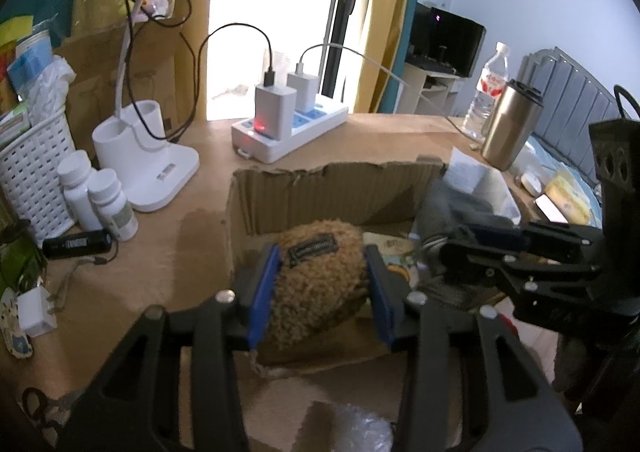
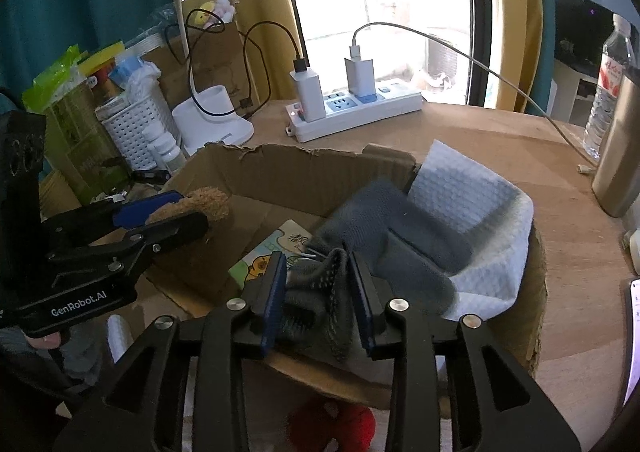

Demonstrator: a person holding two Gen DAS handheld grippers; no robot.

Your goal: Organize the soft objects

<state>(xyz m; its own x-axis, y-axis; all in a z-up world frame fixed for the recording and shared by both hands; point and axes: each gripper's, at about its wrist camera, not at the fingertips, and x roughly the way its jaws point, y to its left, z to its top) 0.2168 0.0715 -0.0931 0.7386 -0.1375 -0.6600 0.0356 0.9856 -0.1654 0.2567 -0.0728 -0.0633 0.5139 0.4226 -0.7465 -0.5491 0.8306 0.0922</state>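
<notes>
My left gripper is shut on a brown fuzzy plush with a dark label, held over the open cardboard box. In the right wrist view the left gripper shows at the left with the plush between its fingers. My right gripper is shut on a grey sock over the box's near edge. More grey socks lie on a white paper towel in the box's right side. The right gripper shows at the right of the left wrist view.
A white power strip with chargers, a white lamp base, white pill bottles, and a white basket stand on the wooden table. A steel tumbler and water bottle stand at the right. A red soft item lies below the box.
</notes>
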